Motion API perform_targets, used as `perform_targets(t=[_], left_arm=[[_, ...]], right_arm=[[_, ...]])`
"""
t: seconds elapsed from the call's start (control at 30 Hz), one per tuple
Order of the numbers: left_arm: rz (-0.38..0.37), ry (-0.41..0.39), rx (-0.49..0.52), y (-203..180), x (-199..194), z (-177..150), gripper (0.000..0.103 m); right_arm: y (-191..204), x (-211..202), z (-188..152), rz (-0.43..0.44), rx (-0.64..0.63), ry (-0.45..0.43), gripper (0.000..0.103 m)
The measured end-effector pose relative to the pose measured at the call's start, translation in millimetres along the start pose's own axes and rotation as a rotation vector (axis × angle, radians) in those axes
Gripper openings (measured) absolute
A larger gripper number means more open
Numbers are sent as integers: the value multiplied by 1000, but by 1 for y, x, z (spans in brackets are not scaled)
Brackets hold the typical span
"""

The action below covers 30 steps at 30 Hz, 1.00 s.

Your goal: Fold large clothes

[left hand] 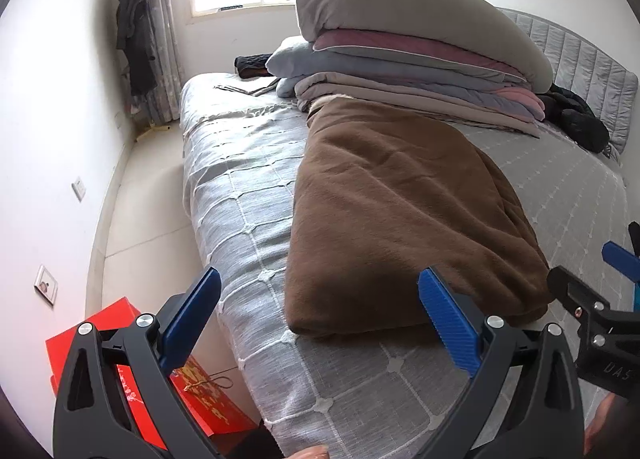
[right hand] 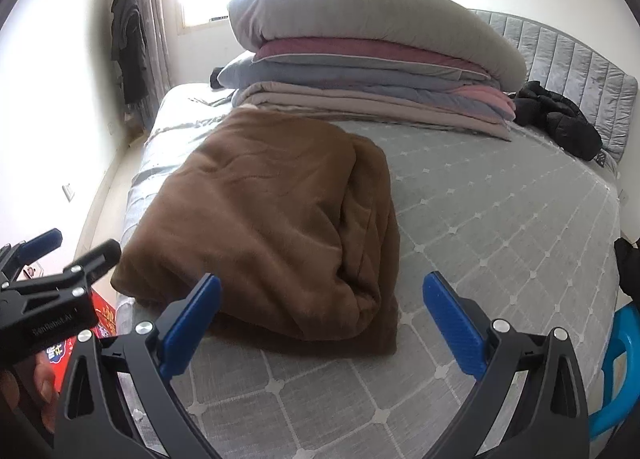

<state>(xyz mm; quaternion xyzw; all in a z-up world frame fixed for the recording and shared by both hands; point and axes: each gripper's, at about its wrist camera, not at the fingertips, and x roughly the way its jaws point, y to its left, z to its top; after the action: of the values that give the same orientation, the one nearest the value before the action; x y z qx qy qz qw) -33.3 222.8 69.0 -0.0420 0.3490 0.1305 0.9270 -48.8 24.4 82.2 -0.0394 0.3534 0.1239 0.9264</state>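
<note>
**Q:** Fingers first: what are they doing?

**A:** Both pairs are spread wide and grasp nothing. The left gripper (left hand: 320, 299) hangs over the near edge of the bed (left hand: 240, 179), its blue fingers (left hand: 192, 315) either side of open air. The right gripper (right hand: 320, 307) does the same, just beside it, at 3 o'clock from the left one.

**Q:** Where is the garment?

**A:** A brown fleece garment (right hand: 260, 219) lies on the grey quilted bed, already doubled into a thick oblong. In the right wrist view it sits at 11 o'clock from the fingers, near but not touching. Its layered open edges show along its right side.

**Q:** Which way does it run?

**A:** Its long axis runs from 6 o'clock, near the grippers, up to 12 o'clock, where the far end meets a stack of folded bedding (right hand: 360, 59). The near end is a rounded fold.

**Q:** Which step is this?

**A:** By my reading, between folds: the bundle is long and bulky, so one more fold seems due. I judge the next move calls for both grippers to pinch the near end's two corners, then carry that end toward 12 o'clock. The fleece is thick, so the layers could slip out of a shallow grip.
</note>
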Motion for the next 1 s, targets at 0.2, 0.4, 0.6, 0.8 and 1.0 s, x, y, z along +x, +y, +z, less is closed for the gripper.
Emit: perform_targets(t=[0.2,0.4,0.6,0.8,1.0], left_arm=[[-2,-1,10,-3,-1,0,95],[0,2,15,-6,0,0,95],[6,-3,20,-7,-2,-1,95],[5,-7,20,-8,-3,-1,95],[2,-8,19,-7,-4,-1,95]], right_arm=[[2,4,-3,-3,-19,19,98],[0,4,-3,-9,-23,24,98],[2,4,-4,-11,-28,29,98],[4,4,-6,-15,-34,31,98],[5,3,-6,-21,-40,30,98]])
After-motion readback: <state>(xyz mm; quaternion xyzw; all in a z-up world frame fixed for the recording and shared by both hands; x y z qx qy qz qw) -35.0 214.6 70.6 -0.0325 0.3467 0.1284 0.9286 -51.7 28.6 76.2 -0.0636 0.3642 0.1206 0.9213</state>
